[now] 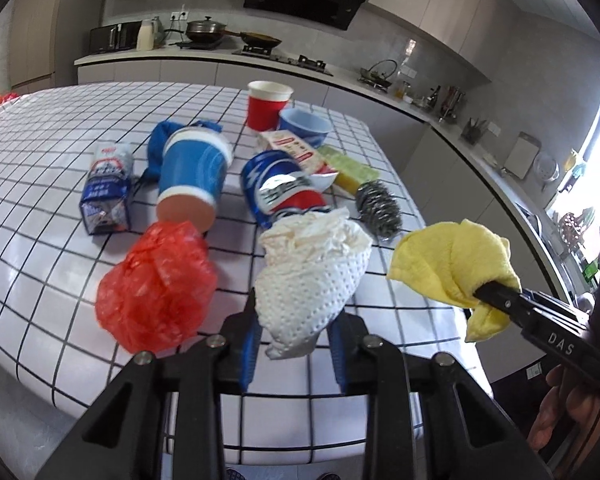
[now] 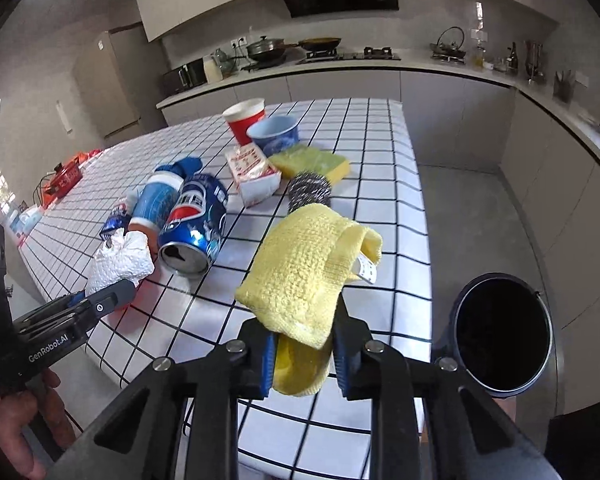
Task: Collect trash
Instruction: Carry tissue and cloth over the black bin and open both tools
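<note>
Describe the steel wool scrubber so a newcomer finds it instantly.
On the white grid-patterned tablecloth, look near the edge on the bin side, just beyond the yellow cloth. The steel wool scrubber lies against the yellow-green sponge. It is the only shiny, wiry metal ball there.

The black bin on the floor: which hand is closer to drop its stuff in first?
Probably the right. The right gripper, shut on the yellow cloth, has the black bin just beside it; the left gripper holds the white paper towel farther away.
</note>
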Demonstrator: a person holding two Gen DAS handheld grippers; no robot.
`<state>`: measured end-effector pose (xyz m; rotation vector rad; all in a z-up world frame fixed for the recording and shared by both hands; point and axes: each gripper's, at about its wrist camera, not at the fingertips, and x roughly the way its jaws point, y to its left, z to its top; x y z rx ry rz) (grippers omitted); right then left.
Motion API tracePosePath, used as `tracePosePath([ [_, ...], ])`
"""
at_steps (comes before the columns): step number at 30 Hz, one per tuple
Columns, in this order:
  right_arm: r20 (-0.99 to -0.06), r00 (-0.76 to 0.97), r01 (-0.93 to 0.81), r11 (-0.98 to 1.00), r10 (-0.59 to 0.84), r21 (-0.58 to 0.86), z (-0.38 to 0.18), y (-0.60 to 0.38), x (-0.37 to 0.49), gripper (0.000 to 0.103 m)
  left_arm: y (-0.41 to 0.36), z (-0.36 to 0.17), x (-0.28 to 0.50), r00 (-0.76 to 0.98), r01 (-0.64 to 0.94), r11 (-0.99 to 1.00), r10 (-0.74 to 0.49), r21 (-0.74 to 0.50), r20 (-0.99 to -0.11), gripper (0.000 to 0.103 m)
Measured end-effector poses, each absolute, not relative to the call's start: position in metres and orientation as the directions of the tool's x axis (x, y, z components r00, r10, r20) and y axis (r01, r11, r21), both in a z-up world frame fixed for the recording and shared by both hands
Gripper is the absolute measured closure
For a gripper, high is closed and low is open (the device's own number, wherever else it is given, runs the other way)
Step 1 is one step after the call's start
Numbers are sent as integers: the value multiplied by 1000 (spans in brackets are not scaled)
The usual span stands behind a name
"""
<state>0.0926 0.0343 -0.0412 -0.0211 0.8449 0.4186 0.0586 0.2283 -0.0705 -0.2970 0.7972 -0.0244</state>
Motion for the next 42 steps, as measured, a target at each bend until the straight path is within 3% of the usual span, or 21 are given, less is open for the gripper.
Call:
tracePosePath([
  [8,-693,650,-304,942,312,139,-19,-24,88,78,183,-58,74,710,-25,963,-171,-267,-684,71],
  [21,-699,670,-203,967,250,152,-16,-183,108,78,36,-63,118,669,92,962,-250,-255,-700,71],
  [33,-748,601,-237,956,283,171,-64,-294,132,78,-80,-108,160,585,131,964,-263,-231,-767,71],
  [42,-788,517,-354,921,335,159,-114,-324,174,77,-116,-154,188,532,88,976,-215,-199,-819,71],
])
